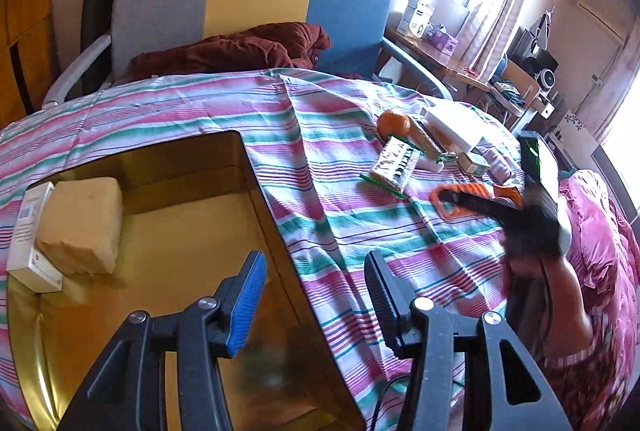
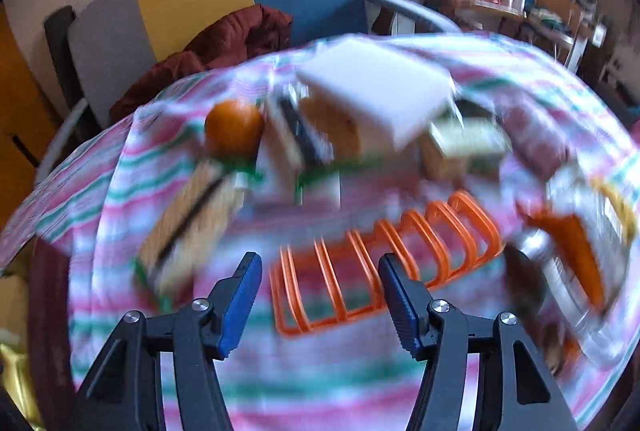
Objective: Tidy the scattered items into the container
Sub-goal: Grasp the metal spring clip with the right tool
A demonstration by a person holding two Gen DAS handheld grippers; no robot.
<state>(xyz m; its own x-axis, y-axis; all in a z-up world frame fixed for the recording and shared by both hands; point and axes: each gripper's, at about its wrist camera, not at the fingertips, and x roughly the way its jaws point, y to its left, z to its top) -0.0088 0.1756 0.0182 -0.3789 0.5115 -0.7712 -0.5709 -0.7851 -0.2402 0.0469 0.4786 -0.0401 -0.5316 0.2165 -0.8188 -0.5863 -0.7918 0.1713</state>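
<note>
Right hand-held gripper (image 2: 320,295) gapes above orange rack (image 2: 384,263).

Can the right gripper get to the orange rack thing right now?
Probably yes. The right gripper is open, and the orange rack lies on the striped cloth straight ahead between its fingers, with nothing in front of it. The view is blurry, so I cannot tell if they touch.
</note>
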